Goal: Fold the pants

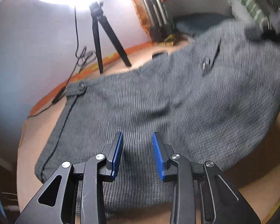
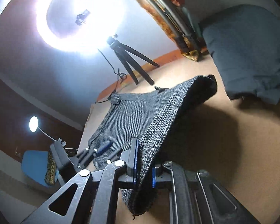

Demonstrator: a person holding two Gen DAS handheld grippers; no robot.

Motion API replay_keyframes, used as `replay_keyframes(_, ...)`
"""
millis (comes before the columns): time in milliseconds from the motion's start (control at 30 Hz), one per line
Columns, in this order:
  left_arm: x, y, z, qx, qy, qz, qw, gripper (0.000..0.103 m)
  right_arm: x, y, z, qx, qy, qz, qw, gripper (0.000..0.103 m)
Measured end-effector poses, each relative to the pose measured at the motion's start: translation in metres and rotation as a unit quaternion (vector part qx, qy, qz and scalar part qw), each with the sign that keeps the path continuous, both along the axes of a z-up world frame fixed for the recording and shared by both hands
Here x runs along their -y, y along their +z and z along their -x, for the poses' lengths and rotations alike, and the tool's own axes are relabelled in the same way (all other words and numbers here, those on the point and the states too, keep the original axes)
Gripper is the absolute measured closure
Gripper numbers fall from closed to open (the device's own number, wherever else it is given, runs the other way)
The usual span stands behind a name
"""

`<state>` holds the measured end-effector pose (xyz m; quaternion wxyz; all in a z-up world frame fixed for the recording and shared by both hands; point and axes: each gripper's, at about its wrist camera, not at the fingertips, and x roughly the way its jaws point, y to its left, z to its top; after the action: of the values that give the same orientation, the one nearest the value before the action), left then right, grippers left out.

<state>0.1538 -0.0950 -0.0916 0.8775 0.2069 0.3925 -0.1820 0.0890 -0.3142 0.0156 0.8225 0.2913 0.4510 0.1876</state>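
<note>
The soft, floppy grey pants (image 2: 125, 119) are spread on the desk (image 2: 205, 130), one thick edge pinched in the closed right gripper (image 2: 144, 168), while the left gripper (image 1: 137, 155) is held part open and empty above them.

Both wrist cameras look steeply down, close over the pants (image 1: 158, 100), sharing the tripod (image 2: 132, 63) beyond.
</note>
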Motion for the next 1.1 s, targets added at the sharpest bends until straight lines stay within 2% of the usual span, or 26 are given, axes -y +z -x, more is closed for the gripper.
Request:
replay_keyframes(100,-0.005,-0.013,-0.004,-0.019,0.006,0.015,0.9997,0.072,-0.008,0.007,-0.004,0.007,0.002,0.000,1.000,0.094)
replay_keyframes(267,-0.018,-0.001,0.000,-0.016,0.008,0.034,0.9993,0.072,-0.026,0.022,-0.013,0.022,0.013,0.004,1.000,0.094)
replay_keyframes(433,-0.063,0.027,0.007,-0.005,0.049,0.083,0.9953,0.072,-0.058,0.040,-0.030,0.042,0.040,0.022,0.998,0.094)
replay_keyframes(667,-0.132,0.044,0.018,0.004,0.110,0.115,0.9872,0.072,-0.120,0.056,-0.057,0.058,0.089,0.058,0.993,0.095)
replay_keyframes(900,-0.168,0.043,0.027,0.006,0.145,0.125,0.9815,0.072,-0.188,0.050,-0.083,0.056,0.128,0.099,0.985,0.096)
replay_keyframes(1100,-0.190,0.044,0.037,0.012,0.159,0.135,0.9779,0.072,-0.250,0.028,-0.099,0.042,0.163,0.130,0.977,0.097)
